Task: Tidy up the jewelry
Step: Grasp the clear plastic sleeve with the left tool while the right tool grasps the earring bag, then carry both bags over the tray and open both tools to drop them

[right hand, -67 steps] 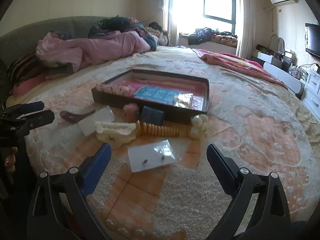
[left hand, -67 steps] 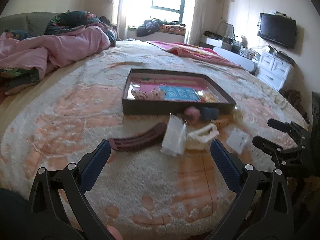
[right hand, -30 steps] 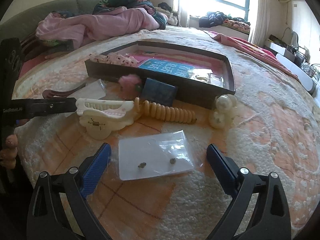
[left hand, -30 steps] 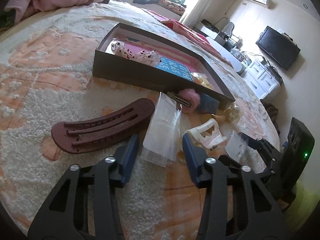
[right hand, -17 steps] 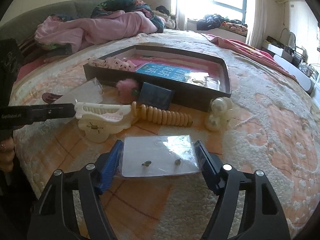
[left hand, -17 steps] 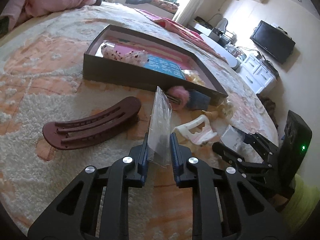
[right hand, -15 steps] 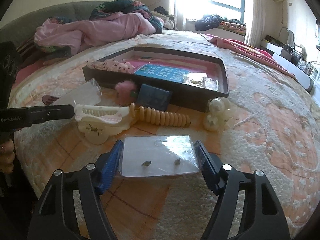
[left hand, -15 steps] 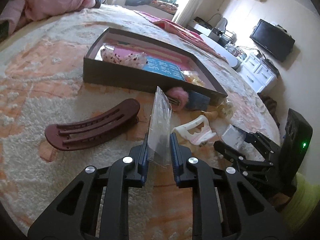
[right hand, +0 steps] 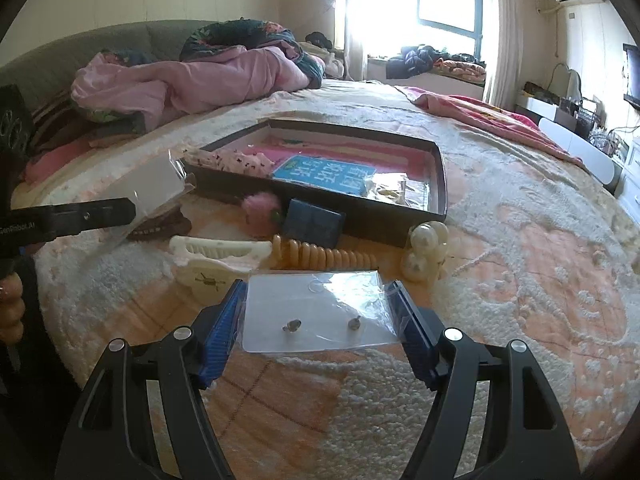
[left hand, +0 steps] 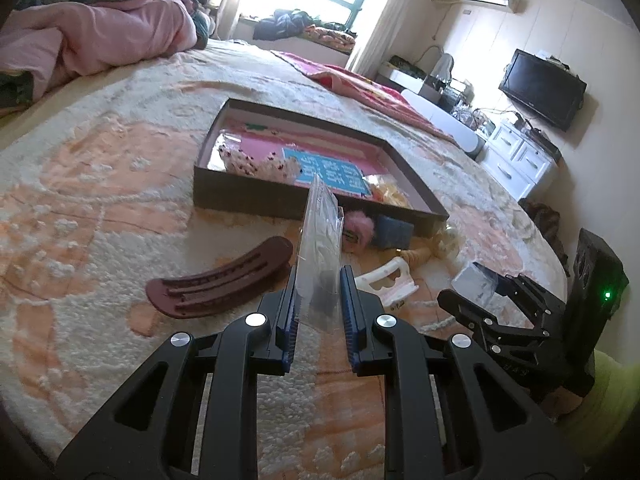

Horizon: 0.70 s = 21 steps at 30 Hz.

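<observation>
My left gripper [left hand: 318, 280] is shut on a clear plastic bag [left hand: 320, 232], which stands edge-on between the blue pads, lifted off the bedspread. In the right wrist view the same gripper [right hand: 128, 210] and its bag [right hand: 148, 184] show at the left. My right gripper [right hand: 318, 296] is shut on a flat clear bag [right hand: 316, 312] with two small earrings, its pads pressing the bag's two side edges. The dark shallow box [left hand: 248, 196] lies beyond both, holding a blue card and several trinkets.
On the bedspread before the box lie a brown hair clip [left hand: 216, 280], a white claw clip [right hand: 216, 256], an orange spiral tie [right hand: 320, 256], pearl beads [right hand: 424, 248], a pink pompom [right hand: 260, 208] and a small blue box [right hand: 314, 220]. A pink quilt [right hand: 180, 84] is heaped at the back left.
Both grippers came down and closed on their bags. The left one has since lifted its bag upright off the bedspread; the right one holds the earring bag nearly still.
</observation>
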{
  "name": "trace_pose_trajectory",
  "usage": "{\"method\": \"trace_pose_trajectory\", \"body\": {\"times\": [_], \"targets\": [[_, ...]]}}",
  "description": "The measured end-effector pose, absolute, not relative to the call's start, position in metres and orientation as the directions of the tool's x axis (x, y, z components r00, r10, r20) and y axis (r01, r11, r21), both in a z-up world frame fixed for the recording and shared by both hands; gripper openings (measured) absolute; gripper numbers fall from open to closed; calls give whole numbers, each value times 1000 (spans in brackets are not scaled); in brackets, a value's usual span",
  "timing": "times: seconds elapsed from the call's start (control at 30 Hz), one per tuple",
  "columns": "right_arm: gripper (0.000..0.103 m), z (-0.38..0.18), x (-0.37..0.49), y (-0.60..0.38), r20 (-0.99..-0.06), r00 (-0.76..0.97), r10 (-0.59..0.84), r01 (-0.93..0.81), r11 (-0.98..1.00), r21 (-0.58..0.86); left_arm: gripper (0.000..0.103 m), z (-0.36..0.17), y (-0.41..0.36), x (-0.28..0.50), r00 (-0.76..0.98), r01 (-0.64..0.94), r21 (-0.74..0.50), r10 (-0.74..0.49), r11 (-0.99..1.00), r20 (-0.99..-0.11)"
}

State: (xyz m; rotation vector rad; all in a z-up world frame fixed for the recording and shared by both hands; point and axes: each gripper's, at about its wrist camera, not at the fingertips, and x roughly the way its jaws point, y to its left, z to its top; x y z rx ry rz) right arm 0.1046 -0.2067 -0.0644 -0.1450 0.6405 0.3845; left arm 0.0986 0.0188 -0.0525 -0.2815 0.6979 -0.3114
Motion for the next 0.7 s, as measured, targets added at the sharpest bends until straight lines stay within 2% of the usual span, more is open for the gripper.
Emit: {"method": "trace_pose_trajectory", "body": {"times": [0.7], "targets": [[69, -28, 117, -177, -564, 742, 363, -437, 899, 3, 13, -31, 49, 92, 784, 131, -286, -275, 949, -556]]}}
